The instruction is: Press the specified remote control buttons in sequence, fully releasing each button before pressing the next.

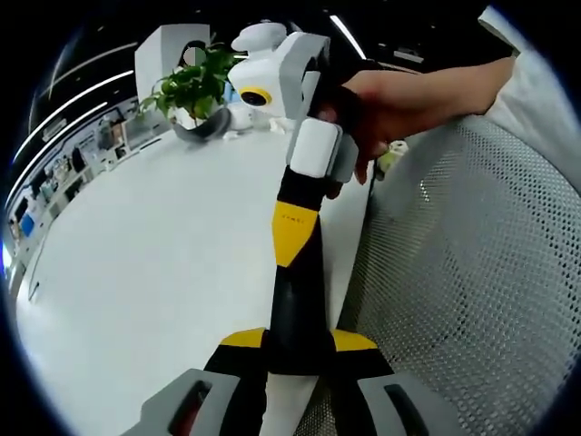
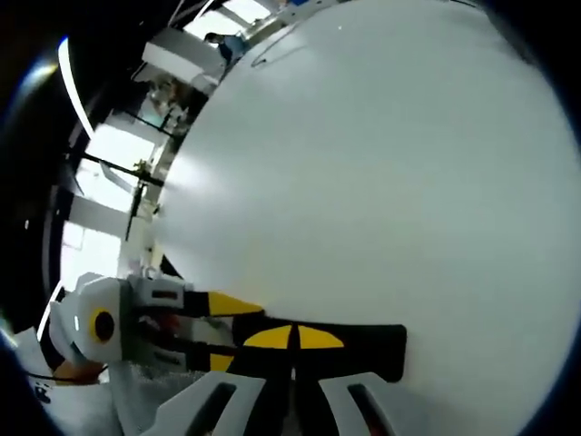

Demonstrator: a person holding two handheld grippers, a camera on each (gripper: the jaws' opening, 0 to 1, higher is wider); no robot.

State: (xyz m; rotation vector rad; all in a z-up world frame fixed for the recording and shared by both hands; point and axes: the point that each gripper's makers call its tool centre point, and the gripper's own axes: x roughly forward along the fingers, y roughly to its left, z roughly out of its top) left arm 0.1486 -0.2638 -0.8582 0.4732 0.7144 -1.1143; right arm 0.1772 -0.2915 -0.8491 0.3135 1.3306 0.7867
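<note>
A: Two tools on one thing? Where's the remote?

B: Yep. Remote (image 1: pixel 295 304) is black and long, and it sits over the white table (image 1: pixel 136 272). My left gripper (image 1: pixel 300 341) is clamped on its near end, yellow tips either side

A: And the right one?

B: Right gripper (image 1: pixel 290 238) comes in from the top of the left gripper view, held in my hand (image 1: pixel 399 100). Its jaws are pressed together and the yellow tips sit on the remote's top face

A: Same in the right gripper view?

B: Matches. The tips are closed with only a thin line between them, on the remote (image 2: pixel 372 350), which runs off to the right. Left gripper enters from the left, straddling the other end

A: Which button?

B: Can't tell, the face is too dark

A: Background?

B: Potted plant (image 1: pixel 191 86) far across the table, grey mesh surface (image 1: pixel 472 272) beside it
</note>
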